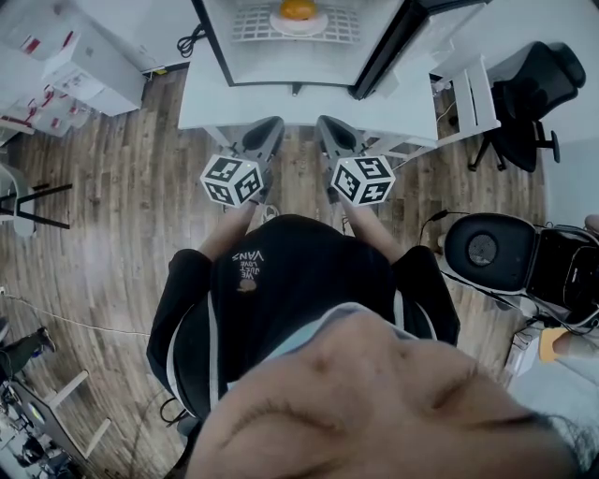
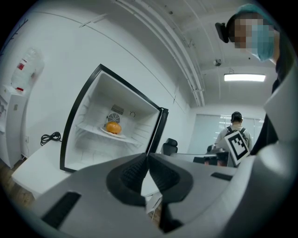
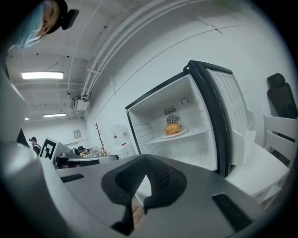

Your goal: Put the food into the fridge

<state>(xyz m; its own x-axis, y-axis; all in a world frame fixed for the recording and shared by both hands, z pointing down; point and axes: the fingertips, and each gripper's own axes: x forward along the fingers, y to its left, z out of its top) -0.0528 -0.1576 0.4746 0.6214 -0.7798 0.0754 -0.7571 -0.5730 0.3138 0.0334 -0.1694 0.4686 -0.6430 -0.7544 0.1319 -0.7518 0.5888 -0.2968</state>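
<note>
An orange, round piece of food [image 1: 298, 9] lies on a white plate [image 1: 298, 25] on the shelf of the small white fridge [image 1: 281, 56], whose door [image 1: 398, 42] stands open to the right. The food [image 2: 113, 127] [image 3: 172, 128] shows in both gripper views, well ahead of the jaws. My left gripper [image 1: 271, 129] [image 2: 148, 160] and right gripper [image 1: 326, 129] [image 3: 145, 165] are side by side in front of the fridge. Both point at it and are shut, with nothing between their pads.
The fridge stands on a low white platform [image 1: 206, 94]. A white chair [image 1: 473, 98] and a black office chair [image 1: 529, 84] stand to the right. White cabinets [image 1: 65, 56] are at the far left, a black round device [image 1: 487, 248] at the right. Another person [image 2: 235, 125] stands in the background.
</note>
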